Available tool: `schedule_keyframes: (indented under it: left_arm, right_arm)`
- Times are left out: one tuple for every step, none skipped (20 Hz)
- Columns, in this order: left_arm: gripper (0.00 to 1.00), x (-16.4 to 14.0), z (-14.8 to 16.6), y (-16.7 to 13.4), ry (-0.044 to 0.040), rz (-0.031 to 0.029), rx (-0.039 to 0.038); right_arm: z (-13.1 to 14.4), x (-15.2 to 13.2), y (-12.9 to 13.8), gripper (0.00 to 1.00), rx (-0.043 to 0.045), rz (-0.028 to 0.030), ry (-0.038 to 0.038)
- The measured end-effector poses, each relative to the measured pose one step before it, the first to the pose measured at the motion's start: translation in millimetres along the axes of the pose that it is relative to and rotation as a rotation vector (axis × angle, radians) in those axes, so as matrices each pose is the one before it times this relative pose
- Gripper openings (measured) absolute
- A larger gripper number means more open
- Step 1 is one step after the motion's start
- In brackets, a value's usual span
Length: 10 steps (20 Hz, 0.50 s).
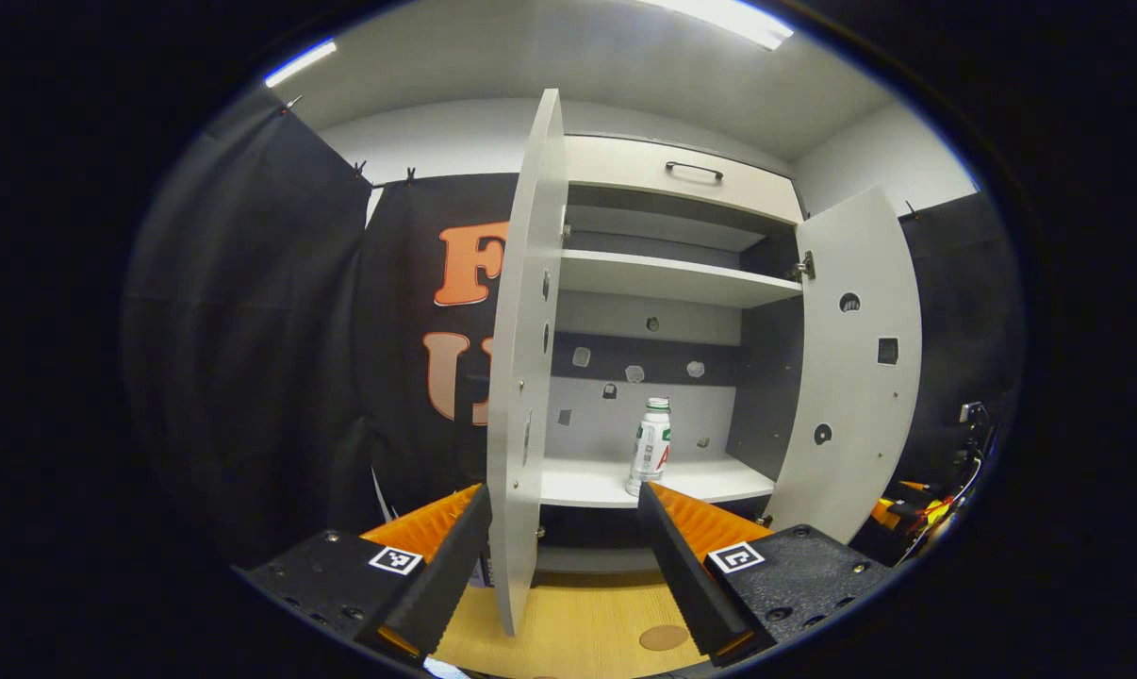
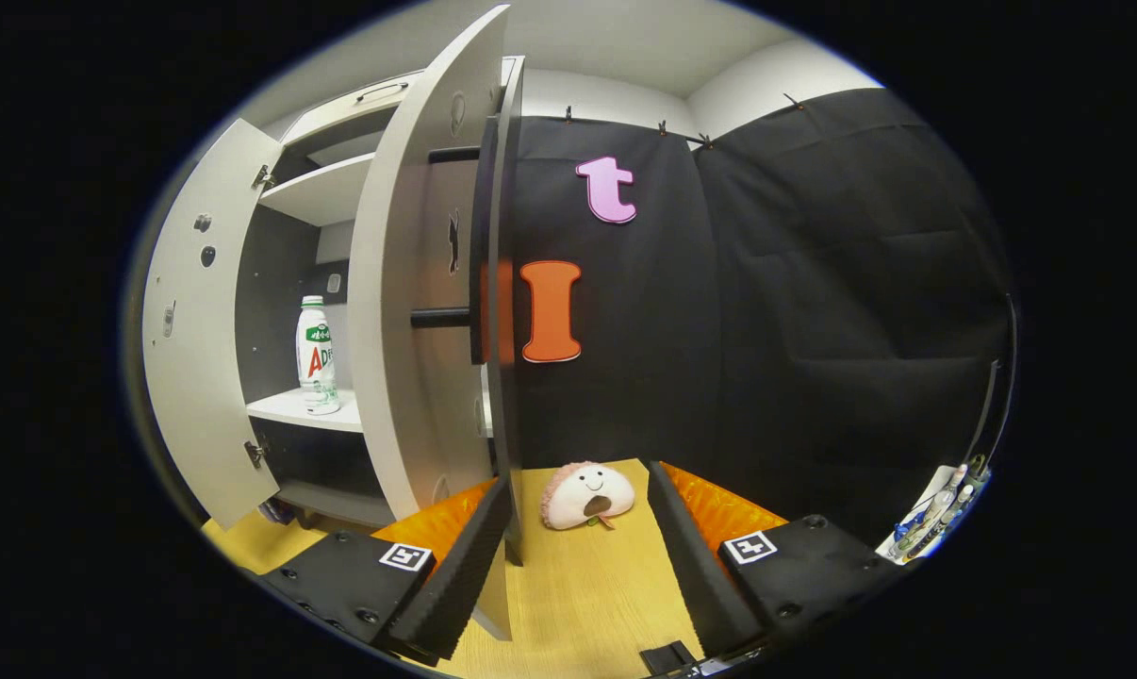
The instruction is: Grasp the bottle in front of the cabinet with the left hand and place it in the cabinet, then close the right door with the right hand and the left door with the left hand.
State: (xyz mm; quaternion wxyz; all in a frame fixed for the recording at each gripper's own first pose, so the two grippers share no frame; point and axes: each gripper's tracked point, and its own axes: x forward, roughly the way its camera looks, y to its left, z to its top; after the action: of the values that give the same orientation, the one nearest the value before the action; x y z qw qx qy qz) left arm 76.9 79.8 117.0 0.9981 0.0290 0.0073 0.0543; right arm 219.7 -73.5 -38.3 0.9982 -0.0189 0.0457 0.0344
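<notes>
Both grippers' fingers point(image 1: 677, 556) point(image 2: 691, 556) are spread, empty, each straddling a door edge point(image 1: 517, 528) point(image 2: 493, 528); bottle point(image 1: 650, 446) stands beyond on the shelf point(image 1: 587, 483).

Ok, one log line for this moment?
bottle: upright on cabinet shelf | left door, right door: open | left tongs, right tongs: open, empty

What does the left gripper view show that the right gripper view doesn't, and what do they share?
Left gripper view alone: the drawer handle seen head-on, the cut-out holes in the cabinet's back panel, and a round disc on the floor. Right gripper view alone: a plush toy on the floor and pens at the far right. Both: the bottle upright on the lower shelf, both doors open, and open grippers.
</notes>
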Motion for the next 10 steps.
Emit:
schedule_keyframes:
  left_arm:
    - [0.95,-0.75,-0.07,-0.46,0.00081,0.00051,0.00016]
    - [0.95,-0.94,0.51,-0.04,0.00051,0.00062,0.00084]
    - [0.95,-0.47,-0.30,0.41,0.00002,-0.00022,0.00246]
    - [0.95,-0.40,0.52,0.43,-0.00060,0.00110,0.00373]
    - [0.95,-0.04,0.24,1.94,-0.00009,0.00484,0.00204]
    - [0.95,-0.01,0.57,0.06,-0.00122,0.00051,-0.00096]
    - [0.95,-0.34,0.41,-1.03,-0.00052,-0.00091,-0.00395]
    - [0.95,0.00,1.42,-0.96,-0.00167,-0.00272,-0.00430]
    - [0.95,-0.10,0.65,-1.53,-0.00132,-0.00369,-0.00184]
    - [0.95,-0.32,-0.10,-0.74,-0.00052,-0.00289,0.00138]
  right_arm:
    - [-0.77,1.11,1.27,0.97,0.00135,0.00230,0.00153]
    - [-0.10,-0.30,-0.64,0.97,-0.00128,0.00056,-0.00191]
    - [0.86,-0.09,-0.58,0.96,0.00031,-0.00016,-0.00090]
    - [0.18,0.23,0.91,0.96,0.00363,0.00429,0.00010]
    - [0.56,0.85,0.06,0.96,0.00447,0.00225,0.00210]
    - [-0.17,-0.42,0.45,0.96,0.00390,-0.00253,-0.00033]
    - [-0.18,0.52,1.00,0.96,-0.00281,-0.00066,-0.00105]
    - [0.12,0.52,0.56,0.96,-0.00502,-0.00256,-0.00200]
    - [0.85,-0.72,0.25,0.95,-0.00652,-0.00490,-0.00436]
    - [0.11,-1.85,0.27,0.95,-0.00439,-0.00474,-0.00213]
